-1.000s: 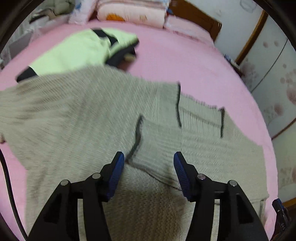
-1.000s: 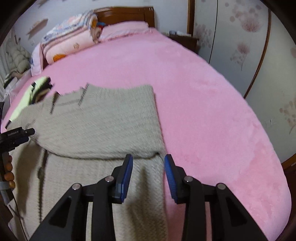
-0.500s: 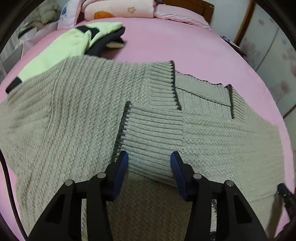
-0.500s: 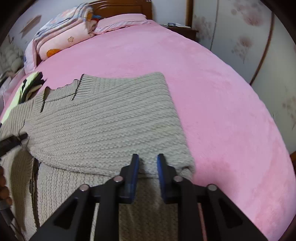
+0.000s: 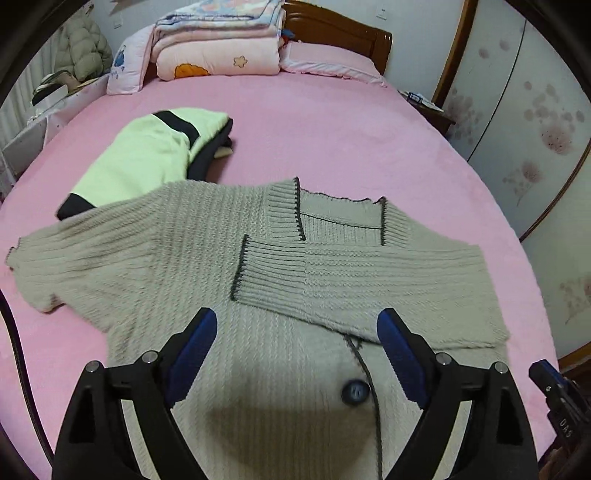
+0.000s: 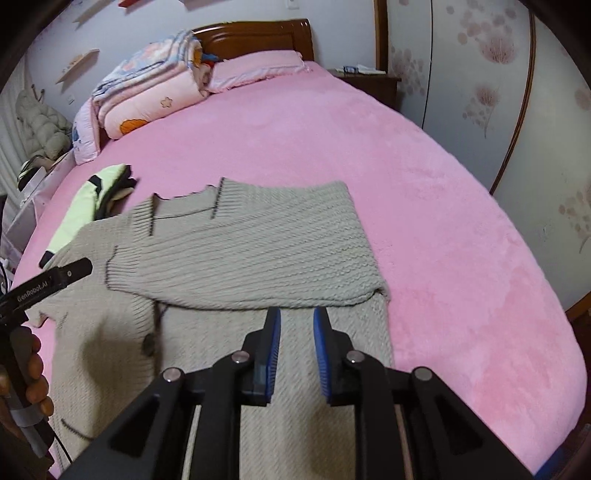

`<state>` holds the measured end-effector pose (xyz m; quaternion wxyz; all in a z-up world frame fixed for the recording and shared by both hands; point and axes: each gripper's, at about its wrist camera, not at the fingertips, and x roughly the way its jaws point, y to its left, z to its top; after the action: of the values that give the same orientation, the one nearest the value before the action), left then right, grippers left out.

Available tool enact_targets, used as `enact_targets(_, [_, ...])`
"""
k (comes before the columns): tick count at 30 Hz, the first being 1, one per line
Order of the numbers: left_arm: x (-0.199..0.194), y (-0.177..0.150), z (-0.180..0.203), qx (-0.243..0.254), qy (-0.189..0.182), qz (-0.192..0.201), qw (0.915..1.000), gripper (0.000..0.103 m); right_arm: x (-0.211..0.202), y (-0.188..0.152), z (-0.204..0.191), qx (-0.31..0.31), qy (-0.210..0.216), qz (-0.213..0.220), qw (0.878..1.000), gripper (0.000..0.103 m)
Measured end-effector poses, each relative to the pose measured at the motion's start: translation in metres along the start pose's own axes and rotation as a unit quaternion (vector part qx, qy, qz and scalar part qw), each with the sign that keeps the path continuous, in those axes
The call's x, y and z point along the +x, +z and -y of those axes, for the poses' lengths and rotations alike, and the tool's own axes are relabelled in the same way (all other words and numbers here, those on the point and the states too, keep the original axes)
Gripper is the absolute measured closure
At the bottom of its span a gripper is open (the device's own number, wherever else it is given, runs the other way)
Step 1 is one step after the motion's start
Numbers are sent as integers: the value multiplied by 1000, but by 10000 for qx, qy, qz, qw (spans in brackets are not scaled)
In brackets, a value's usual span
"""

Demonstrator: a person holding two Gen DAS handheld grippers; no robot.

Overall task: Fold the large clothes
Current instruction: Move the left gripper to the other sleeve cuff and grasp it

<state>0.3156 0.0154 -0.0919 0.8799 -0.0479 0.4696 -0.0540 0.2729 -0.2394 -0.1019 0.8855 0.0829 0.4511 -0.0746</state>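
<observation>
Cardigan: your work piece is the beige knit cardigan (image 5: 207, 266), chunky ribbed and cable texture with dark piping on cuffs and neckline. It lies flat on the pink bedspread (image 5: 332, 125), near the foot edge of the bed.
Folded sleeve: one sleeve (image 5: 362, 280) lies folded across the chest, its ribbed cuff at the garment's middle. The other sleeve (image 5: 74, 258) is spread out toward the bed's left edge.
Button: a round dark button (image 5: 355, 392) sits on the front placket, between your left tongs.
Left gripper (image 5: 297, 332): blue-padded fingers are spread wide above the cardigan front, holding nothing.
Right gripper (image 6: 297, 321): fingers stand a narrow gap apart over the cloth just below the folded sleeve; no fabric is pinched between them.
Left view only: the button face and the full spread sleeve.
Right view only: the cardigan's right edge (image 6: 369, 236), and your hand (image 6: 33, 380) on the other tool.
Writing: "GenRobot.AI" is legible on the left tool's body (image 6: 48, 282) in the right view; "DAS" shows on the black part (image 5: 565, 428) at the left view's lower right.
Other items: a folded pale-green and black garment (image 5: 147, 155) lies beside the cardigan's collar; quilted bedding (image 5: 218, 48) is stacked at the wooden headboard (image 5: 340, 33).
</observation>
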Motion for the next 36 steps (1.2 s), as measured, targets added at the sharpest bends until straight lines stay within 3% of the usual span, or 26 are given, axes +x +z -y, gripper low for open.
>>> enact_targets(5, [-44, -12, -11, -25, 72, 31, 10000, 15, -35, -8, -12, -27, 136, 117, 9998, 83])
enact_targets(10, [-85, -28, -22, -139, 64, 111, 9998, 15, -67, -20, -21, -29, 314, 233, 9992, 67])
enact_targets(15, [-116, -50, -41, -260, 2, 162, 9995, 15, -90, -32, -35, -215, 349, 324, 9986, 66])
enact_targets(21, [-148, -73, -76, -296, 232, 225, 9990, 15, -115, -41, -59, -407, 480, 456, 9970, 66])
enact_targets(28, [-174, -96, -152, -443, 611, 317, 9966, 15, -135, -45, -109, -774, 654, 619, 9929, 66])
enact_targets(36, [-173, -100, -276, -909, 1056, 328, 9897, 15, -122, -42, -188, -1041, 921, 730, 9876, 66])
